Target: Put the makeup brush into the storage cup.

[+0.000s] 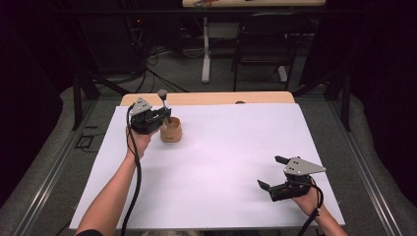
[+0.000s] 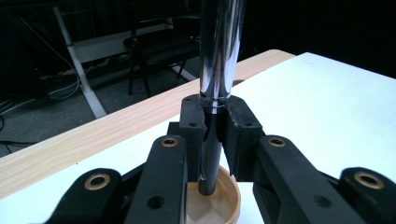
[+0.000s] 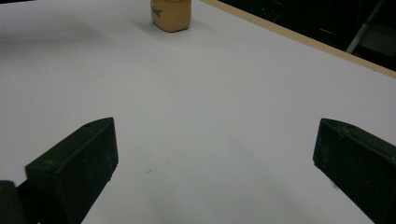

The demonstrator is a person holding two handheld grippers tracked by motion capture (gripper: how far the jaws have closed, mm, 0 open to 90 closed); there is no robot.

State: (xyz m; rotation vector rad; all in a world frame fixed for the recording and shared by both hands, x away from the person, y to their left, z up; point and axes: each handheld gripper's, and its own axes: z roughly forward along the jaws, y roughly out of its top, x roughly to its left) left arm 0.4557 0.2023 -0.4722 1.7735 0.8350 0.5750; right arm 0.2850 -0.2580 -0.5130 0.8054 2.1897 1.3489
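Note:
A small wooden cup stands on the white table cover at the back left; its round rim lies just below my left jaws. My left gripper is shut on a shiny metal rod with a dark knob on top. The rod stands upright with its dark lower end inside the cup. My right gripper rests near the front right of the table, open, nothing between its fingers. Far ahead of it stands the wooden cup.
The white cover spans most of the wooden table, whose bare edge shows at the back. A dark chair and a white table leg stand on the floor beyond. Cables trail from both grippers.

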